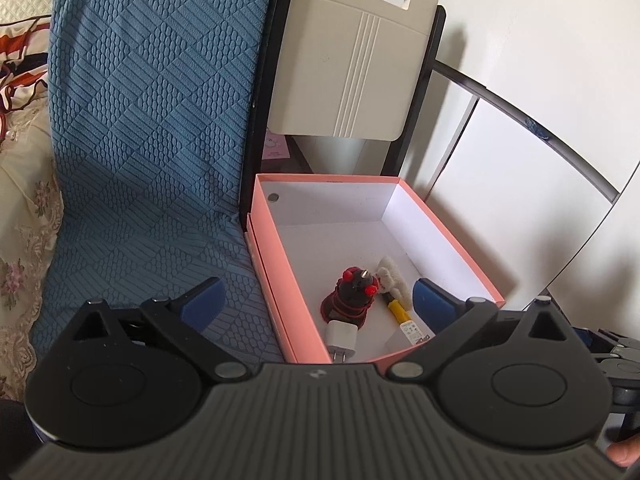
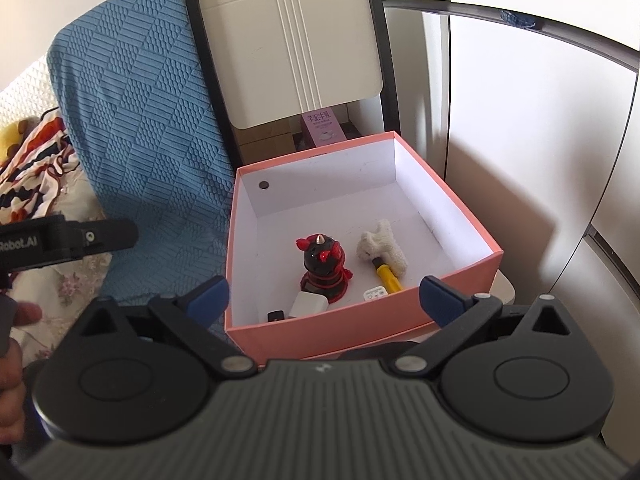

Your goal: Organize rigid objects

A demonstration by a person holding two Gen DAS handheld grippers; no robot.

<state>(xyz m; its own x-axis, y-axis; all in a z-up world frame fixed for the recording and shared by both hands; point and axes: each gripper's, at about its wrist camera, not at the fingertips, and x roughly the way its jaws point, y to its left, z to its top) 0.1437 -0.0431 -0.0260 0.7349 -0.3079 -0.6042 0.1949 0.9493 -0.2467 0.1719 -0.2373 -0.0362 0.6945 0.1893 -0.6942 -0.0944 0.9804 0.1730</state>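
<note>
An open pink box (image 1: 276, 276) (image 2: 360, 320) with a white inside holds a black and red figurine (image 1: 352, 294) (image 2: 326, 266), a white charger plug (image 1: 341, 336) (image 2: 306, 304), a yellow-handled tool with a fluffy white head (image 1: 394, 284) (image 2: 384, 252), a small white labelled item (image 1: 412, 330) (image 2: 375, 293) and a small black item (image 2: 276, 315). My left gripper (image 1: 318, 300) is open and empty, just above the box's near end. My right gripper (image 2: 324, 296) is open and empty, in front of the box's near wall.
The box sits beside a blue textured cushion (image 1: 152, 120) (image 2: 140, 100). A beige folding chair back (image 1: 348, 52) (image 2: 292, 40) stands behind the box. White cabinet doors (image 1: 520, 168) (image 2: 520, 120) are on the right. Floral bedding (image 1: 24, 200) (image 2: 36, 184) lies left.
</note>
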